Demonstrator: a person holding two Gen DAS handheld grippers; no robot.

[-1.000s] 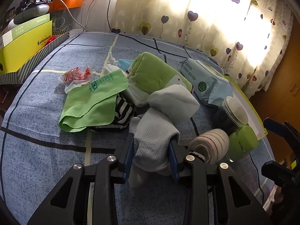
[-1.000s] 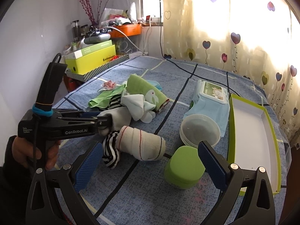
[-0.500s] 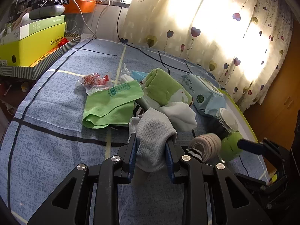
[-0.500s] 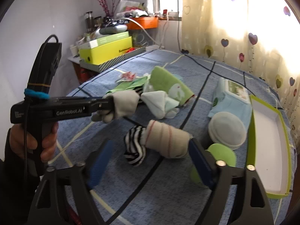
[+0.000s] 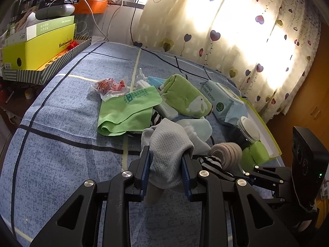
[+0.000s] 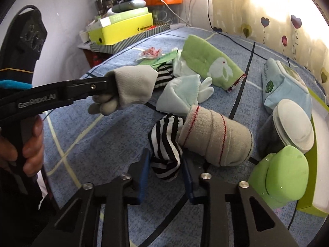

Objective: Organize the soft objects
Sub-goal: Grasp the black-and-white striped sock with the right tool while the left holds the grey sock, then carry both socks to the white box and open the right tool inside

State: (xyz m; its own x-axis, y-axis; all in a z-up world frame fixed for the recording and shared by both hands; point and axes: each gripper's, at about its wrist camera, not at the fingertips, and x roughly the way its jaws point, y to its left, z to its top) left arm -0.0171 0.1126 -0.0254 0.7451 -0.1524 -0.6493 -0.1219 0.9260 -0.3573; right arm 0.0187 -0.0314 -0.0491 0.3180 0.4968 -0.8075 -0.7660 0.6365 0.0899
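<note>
Right gripper (image 6: pixel 164 170): jaws have just been closing and now pinch the black-and-white striped sock (image 6: pixel 165 144) at its lower end. Striped sock is tucked into the beige roll with red stripes (image 6: pixel 216 138), which lies just ahead and to the right of the jaws on the bed (image 6: pixel 86 148). Further right of it: green plastic container (image 6: pixel 281 177), touching or nearly touching a jar with a white lid (image 6: pixel 294 123), then the green-rimmed tray (image 6: pixel 312 164) at the edge.

Left gripper (image 5: pixel 165 171): partly closed, clamped on a grey sock (image 5: pixel 168 154) bunched between the pads, toe hanging below the jaws, lifted off the bed. In the right view it sits up and to the left, held by a hand (image 6: pixel 30 144).

Ahead of the left gripper: pale mint sock (image 5: pixel 197 129), then green cloth (image 5: pixel 127 111) to the left and the green rabbit towel (image 5: pixel 187 100) behind. Wet-wipes pack (image 5: pixel 224 103) to the right of the towel. Red snack wrapper (image 5: pixel 109 86) beyond the green cloth. Far left, off the bed: yellow box (image 5: pixel 39 47) on a striped tray.
</note>
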